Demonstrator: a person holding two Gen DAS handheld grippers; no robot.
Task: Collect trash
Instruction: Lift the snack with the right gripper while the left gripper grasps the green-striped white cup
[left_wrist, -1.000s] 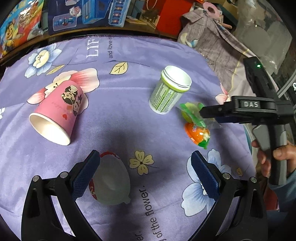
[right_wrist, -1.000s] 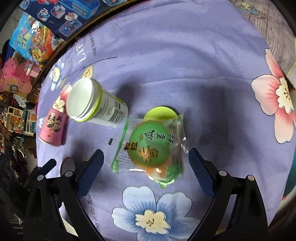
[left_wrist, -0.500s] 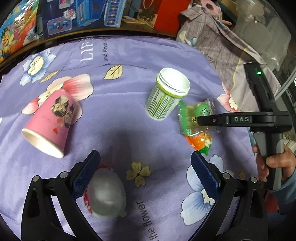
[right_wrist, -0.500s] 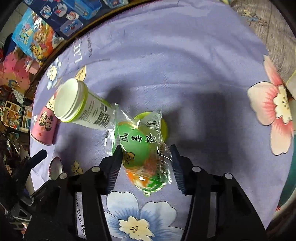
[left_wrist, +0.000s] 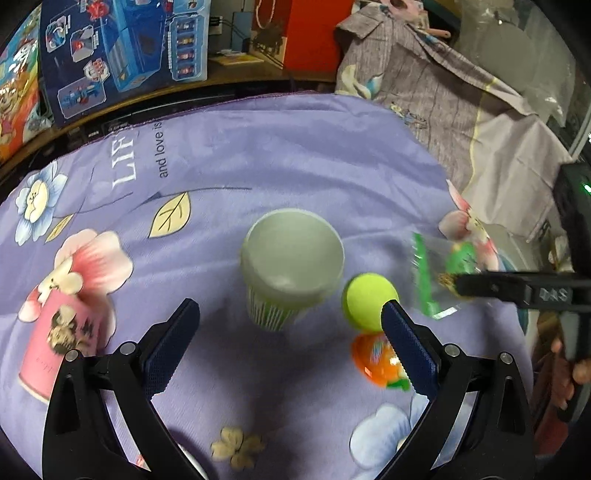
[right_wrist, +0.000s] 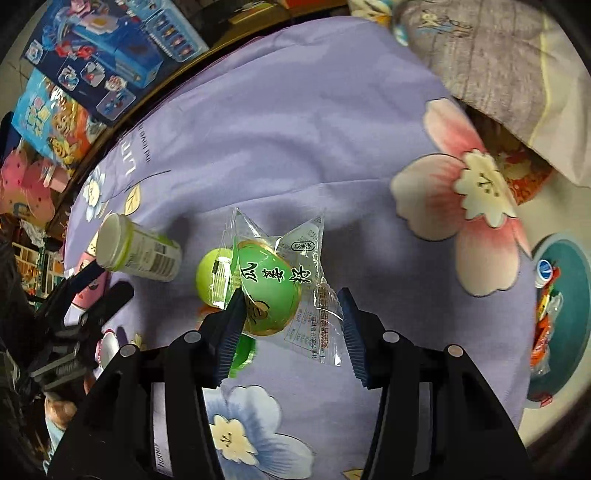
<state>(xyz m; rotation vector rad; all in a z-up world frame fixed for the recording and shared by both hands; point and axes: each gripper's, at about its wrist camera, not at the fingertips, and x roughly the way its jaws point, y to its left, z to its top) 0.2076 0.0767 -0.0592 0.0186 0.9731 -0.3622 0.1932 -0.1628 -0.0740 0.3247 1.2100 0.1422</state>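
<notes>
Right hand-held gripper (right_wrist: 291, 321) has just closed on a clear snack packet (right_wrist: 280, 280), w/ green disc and black characters inside, lifted off the purple floral tabletop (right_wrist: 295, 129). Left hand-held gripper (left_wrist: 291, 325) wide open, empty, over a green-white cup (left_wrist: 291, 266).

Green snack packet (right_wrist: 271, 280) — now clamped, lifted

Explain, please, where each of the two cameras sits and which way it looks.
Left wrist: sits on the open left gripper, looking steeply down at the white cup on the purple cloth.
Right wrist: sits on the right gripper, looking down at the green snack packet it holds; teal bin at right.
Shared: cup, yellow-green ball, cloth; each sees the other gripper.
</notes>
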